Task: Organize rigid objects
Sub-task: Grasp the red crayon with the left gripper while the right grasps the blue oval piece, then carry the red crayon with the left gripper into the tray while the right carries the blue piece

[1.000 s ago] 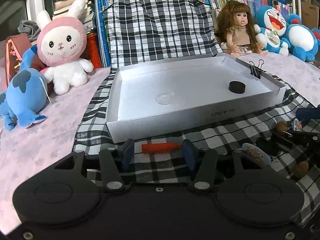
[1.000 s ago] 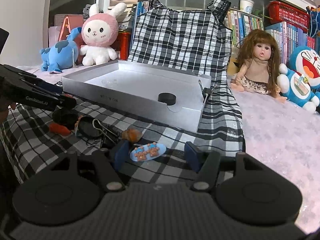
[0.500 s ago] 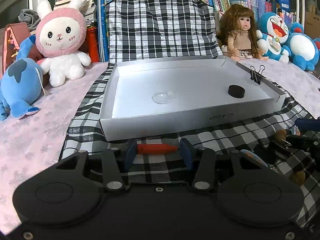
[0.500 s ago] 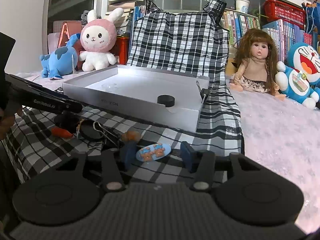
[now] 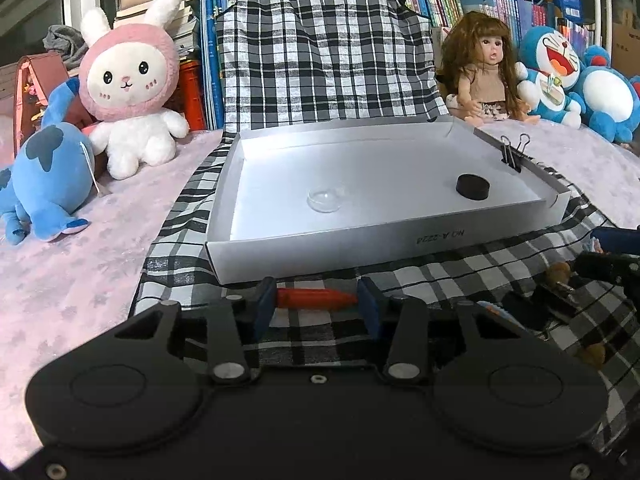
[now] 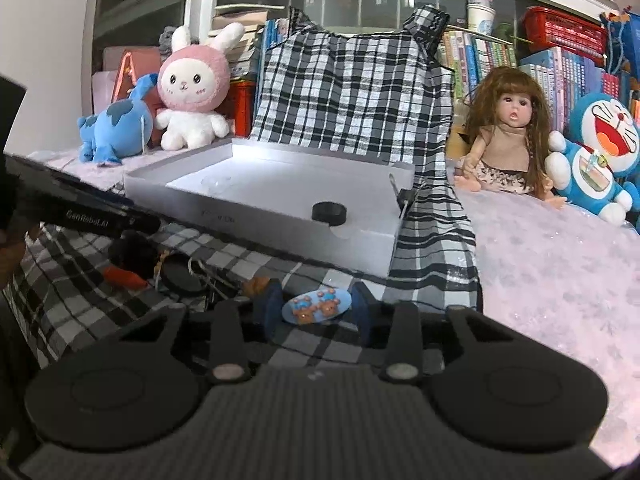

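Left gripper (image 5: 317,306) clamped endwise on red crayon (image 5: 316,298), right gripper (image 6: 317,311) fingers closed against blue bear hair clip (image 6: 317,306), white tray (image 5: 360,246) beyond on checked cloth (image 5: 328,332).

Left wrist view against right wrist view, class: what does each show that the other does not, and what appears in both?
Only the left wrist view shows the left gripper shut on the red crayon end to end.

Only the right wrist view shows the right gripper around the blue oval clip, plus a red-lidded cup stack.

Both show the white box, its black puck, clear dish, binder clip, the doll and the pink rabbit.
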A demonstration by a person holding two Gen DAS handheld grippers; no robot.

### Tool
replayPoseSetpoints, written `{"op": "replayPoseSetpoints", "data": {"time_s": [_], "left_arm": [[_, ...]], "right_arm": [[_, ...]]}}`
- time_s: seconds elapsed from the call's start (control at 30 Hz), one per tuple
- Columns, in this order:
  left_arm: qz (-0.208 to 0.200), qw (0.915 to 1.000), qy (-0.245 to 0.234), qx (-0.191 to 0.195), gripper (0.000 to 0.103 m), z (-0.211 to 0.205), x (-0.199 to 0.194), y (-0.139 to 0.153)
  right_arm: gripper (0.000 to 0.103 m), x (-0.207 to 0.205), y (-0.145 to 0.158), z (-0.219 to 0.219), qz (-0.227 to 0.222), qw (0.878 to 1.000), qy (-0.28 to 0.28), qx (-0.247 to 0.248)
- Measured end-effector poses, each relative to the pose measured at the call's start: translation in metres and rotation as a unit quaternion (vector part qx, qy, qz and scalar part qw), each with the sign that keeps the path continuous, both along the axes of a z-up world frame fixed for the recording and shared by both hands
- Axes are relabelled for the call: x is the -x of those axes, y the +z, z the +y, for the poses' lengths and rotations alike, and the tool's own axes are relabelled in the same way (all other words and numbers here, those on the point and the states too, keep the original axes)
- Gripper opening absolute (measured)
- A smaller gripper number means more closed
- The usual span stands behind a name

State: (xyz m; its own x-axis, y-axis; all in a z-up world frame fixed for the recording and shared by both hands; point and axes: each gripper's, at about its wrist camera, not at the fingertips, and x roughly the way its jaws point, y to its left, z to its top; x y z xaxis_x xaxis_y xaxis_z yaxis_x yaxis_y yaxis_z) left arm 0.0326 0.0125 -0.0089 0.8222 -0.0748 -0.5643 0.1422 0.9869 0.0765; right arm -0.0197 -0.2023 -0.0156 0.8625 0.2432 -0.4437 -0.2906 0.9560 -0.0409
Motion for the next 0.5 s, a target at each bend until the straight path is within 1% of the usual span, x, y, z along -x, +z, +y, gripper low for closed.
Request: {"op": "replayPoseSetpoints", "data": {"time_s": [0.17,0.23,0.33,0.5], "left_arm": [[-0.012,0.9998,-0.009,0.009,0.042,0.000,0.009,0.016],[-0.015,0.9996,-0.013,0.018,0.042,0.001,0.009,0.025],[-0.015,0.9992,-0.016,0.034,0.042,0.003,0.005,0.038],[-0.014,0.9989,-0.015,0.041,0.042,0.006,-0.011,0.052]], "right_arm": [[0.044,-0.001,0.011,-0.001,-0.004,1.000,-0.013,-0.007],[0.044,-0.003,0.015,-0.001,-0.005,1.000,-0.018,-0.008],[0.044,-0.006,0.023,0.000,-0.007,1.000,-0.027,-0.012],[0.044,-0.018,0.036,-0.001,-0.009,0.999,-0.046,-0.023]]}}
